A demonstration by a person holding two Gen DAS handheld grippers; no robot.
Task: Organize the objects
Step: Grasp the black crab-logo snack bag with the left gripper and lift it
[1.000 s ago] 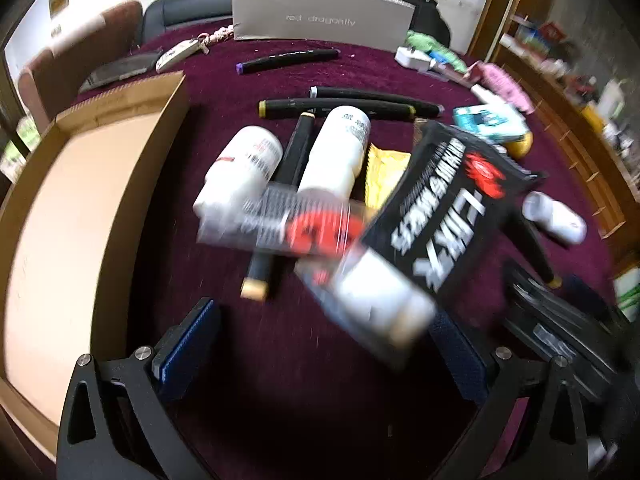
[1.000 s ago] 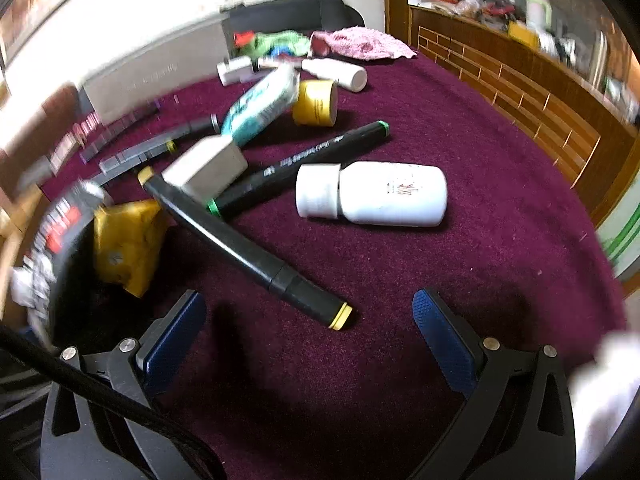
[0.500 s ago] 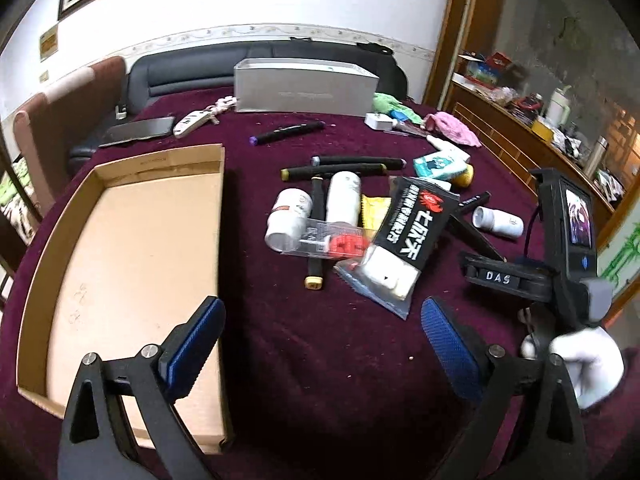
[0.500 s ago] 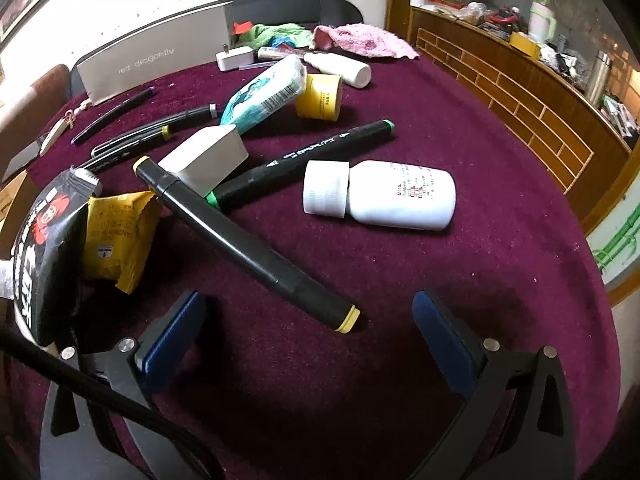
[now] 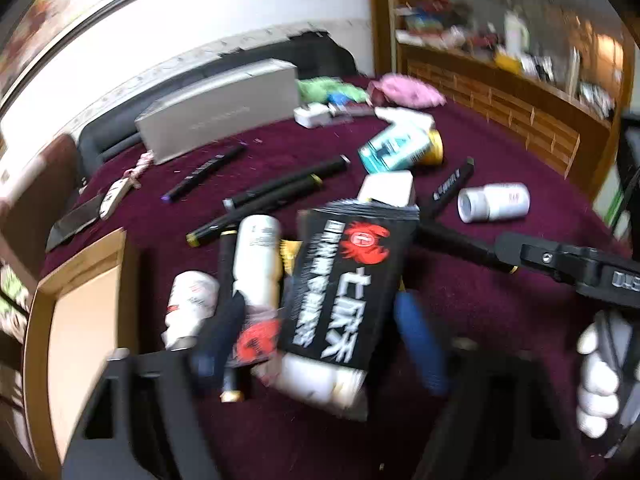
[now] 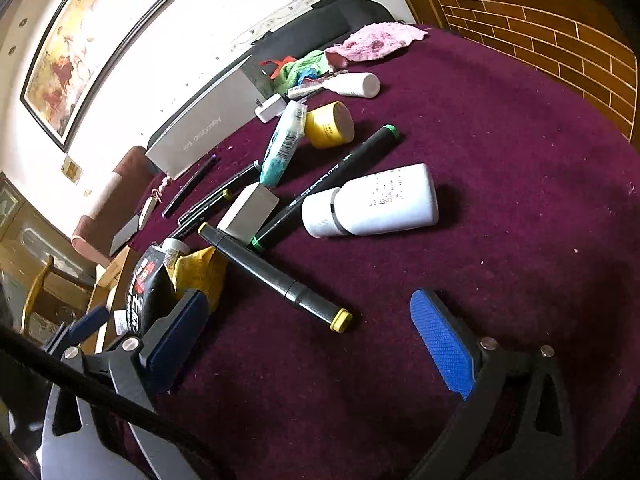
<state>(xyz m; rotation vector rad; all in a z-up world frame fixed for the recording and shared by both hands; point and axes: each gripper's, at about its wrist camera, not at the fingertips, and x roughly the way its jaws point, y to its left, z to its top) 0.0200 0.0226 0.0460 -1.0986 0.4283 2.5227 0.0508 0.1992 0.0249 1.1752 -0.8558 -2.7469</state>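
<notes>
Fuzzy dark red cloth on the table (image 6: 520, 160), shiny black plastic snack bag (image 5: 352, 280), smooth white plastic bottle (image 6: 372, 200), matt black plastic marker (image 6: 276, 276), plain brown cardboard box (image 5: 80, 320), bumpy blue rubber pads (image 6: 444, 344), soft pink cloth (image 6: 372, 44)

A counter (image 6: 520, 128) under maroon cloth carries the clutter; a white bottle (image 6: 372, 202) lies on its side, near a green-capped marker (image 6: 344, 168) and a yellow-capped marker (image 6: 276, 276); a yellow jar (image 6: 330, 124), a teal packet (image 6: 282, 144) and a white block (image 6: 248, 216) lie beyond; a grey box (image 6: 208, 128) stands at the far edge, with a pink cloth (image 6: 376, 42) near it; a black pouch (image 5: 348, 280) overlaps two bottles (image 5: 258, 260); a cardboard tray (image 5: 76, 320) sits at the left.
</notes>
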